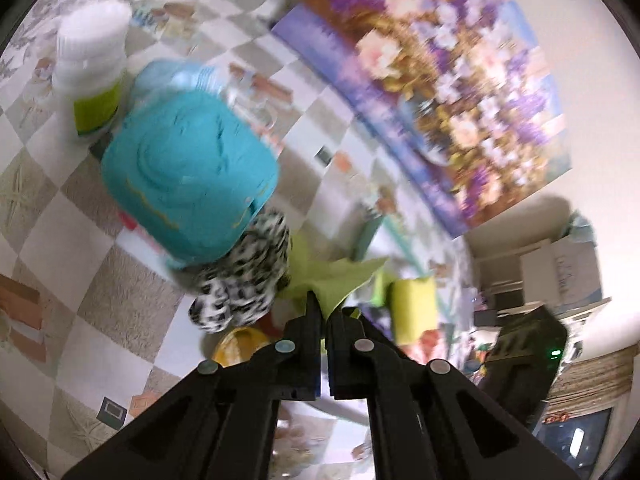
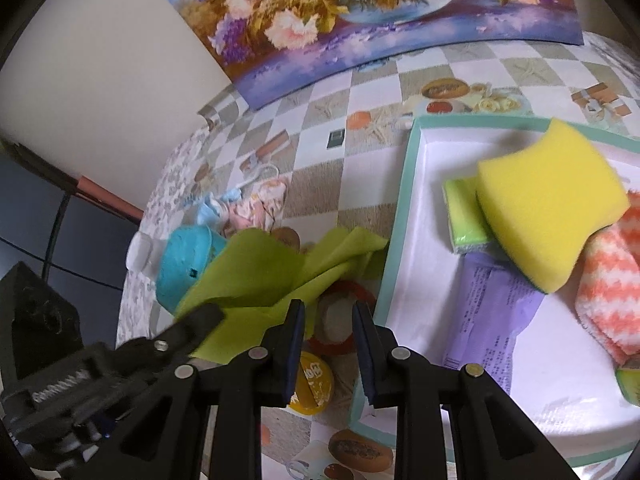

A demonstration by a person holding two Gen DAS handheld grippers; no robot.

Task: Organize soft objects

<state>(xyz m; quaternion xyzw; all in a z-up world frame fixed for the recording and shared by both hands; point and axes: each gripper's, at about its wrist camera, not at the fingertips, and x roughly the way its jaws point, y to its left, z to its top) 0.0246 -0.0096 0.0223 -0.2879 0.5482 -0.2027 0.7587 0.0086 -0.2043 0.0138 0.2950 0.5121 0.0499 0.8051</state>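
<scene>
My left gripper (image 1: 322, 306) is shut on a corner of a lime-green cloth (image 1: 340, 274), which hangs lifted above the table. In the right wrist view the same cloth (image 2: 256, 276) drapes from the left gripper (image 2: 210, 314), just left of a white tray with a teal rim (image 2: 402, 200). In the tray lie a yellow sponge (image 2: 548, 200), a green sponge (image 2: 464, 216), an orange-and-white striped cloth (image 2: 612, 276) and a purple packet (image 2: 492, 316). My right gripper (image 2: 328, 312) is open with nothing between its fingers, hovering over a red-rimmed round lid (image 2: 340, 322). A black-and-white spotted soft item (image 1: 244, 280) lies beside the green cloth.
A teal tub (image 1: 188, 176) and a white bottle with a green label (image 1: 92, 60) stand on the checkered tablecloth. A yellow lid (image 2: 312, 380) lies near the tray's corner. A flower painting (image 2: 360, 12) leans against the wall at the back. A blue mask and a floral cloth (image 2: 248, 204) lie further left.
</scene>
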